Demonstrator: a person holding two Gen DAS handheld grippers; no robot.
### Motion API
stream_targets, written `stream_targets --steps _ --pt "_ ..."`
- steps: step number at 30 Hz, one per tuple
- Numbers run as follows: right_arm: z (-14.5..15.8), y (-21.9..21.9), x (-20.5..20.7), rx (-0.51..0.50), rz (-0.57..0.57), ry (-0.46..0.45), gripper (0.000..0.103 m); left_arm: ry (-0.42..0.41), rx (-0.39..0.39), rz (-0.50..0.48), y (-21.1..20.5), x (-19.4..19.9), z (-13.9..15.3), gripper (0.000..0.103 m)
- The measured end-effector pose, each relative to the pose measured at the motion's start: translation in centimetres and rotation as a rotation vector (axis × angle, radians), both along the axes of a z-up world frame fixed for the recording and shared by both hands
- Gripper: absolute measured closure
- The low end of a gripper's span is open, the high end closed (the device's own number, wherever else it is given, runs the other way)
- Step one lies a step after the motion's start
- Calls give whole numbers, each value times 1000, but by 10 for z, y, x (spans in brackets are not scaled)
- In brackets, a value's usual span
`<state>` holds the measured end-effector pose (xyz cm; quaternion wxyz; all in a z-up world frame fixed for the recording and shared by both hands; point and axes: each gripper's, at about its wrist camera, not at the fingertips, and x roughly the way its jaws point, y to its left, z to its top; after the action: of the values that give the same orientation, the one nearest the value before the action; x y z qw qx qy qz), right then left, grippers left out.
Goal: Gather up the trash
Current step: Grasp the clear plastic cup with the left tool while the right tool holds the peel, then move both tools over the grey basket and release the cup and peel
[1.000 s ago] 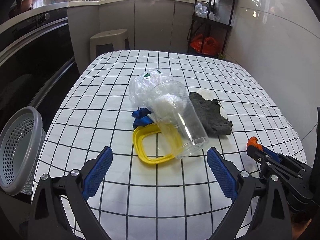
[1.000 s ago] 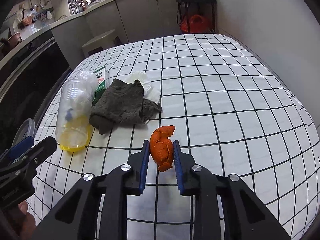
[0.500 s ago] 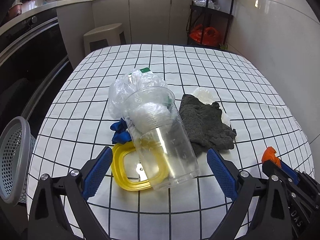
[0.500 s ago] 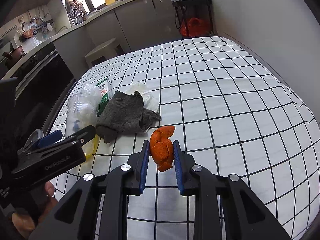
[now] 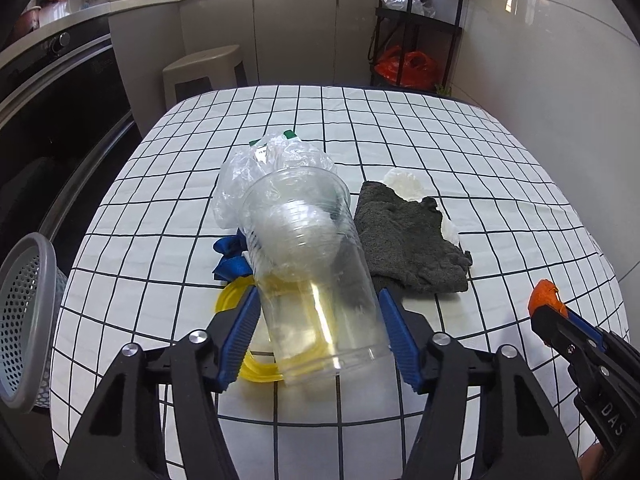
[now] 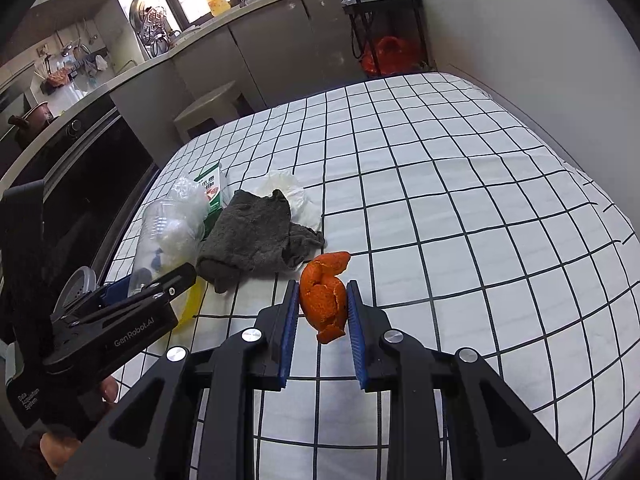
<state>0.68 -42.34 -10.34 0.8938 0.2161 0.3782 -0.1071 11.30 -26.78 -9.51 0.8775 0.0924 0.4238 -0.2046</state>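
Observation:
A clear plastic cup (image 5: pixel 316 276) lies on its side on the checked tablecloth, with crumpled plastic inside. My left gripper (image 5: pixel 318 332) has closed around its base, both blue pads touching its sides. Under the cup lies a yellow ring lid (image 5: pixel 248 360). My right gripper (image 6: pixel 323 312) is shut on an orange peel (image 6: pixel 324 296) and holds it above the cloth; the peel also shows at the right in the left wrist view (image 5: pixel 544 298). The cup shows in the right wrist view (image 6: pixel 160 240) too.
A dark grey rag (image 5: pixel 404 248) lies right of the cup over a white wrapper (image 5: pixel 404 184). Crumpled clear plastic (image 5: pixel 264 172), a blue scrap (image 5: pixel 230 256) and a green carton (image 6: pixel 212 192) lie behind. A grey mesh basket (image 5: pixel 24 320) stands off the table's left edge.
My left gripper moved forward and closed its pads from wide open onto the cup's base. My right gripper kept the peel and rose slightly.

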Motion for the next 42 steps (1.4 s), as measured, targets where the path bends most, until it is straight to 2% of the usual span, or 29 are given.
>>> stream_targets --steps 13,27,32,42 --pt "3 8 1 -3 9 -5 80 -24 -19 -5 35 -27 32 48" --pt "3 25 1 -18 27 -2 80 -85 -60 44 86 -46 63 49" --pt "5 41 -1 -11 56 -12 80 -113 -44 68 111 -55 63 49" --pt "14 92 -7 -31 123 -43 80 -110 -50 158 180 -62 54 49"
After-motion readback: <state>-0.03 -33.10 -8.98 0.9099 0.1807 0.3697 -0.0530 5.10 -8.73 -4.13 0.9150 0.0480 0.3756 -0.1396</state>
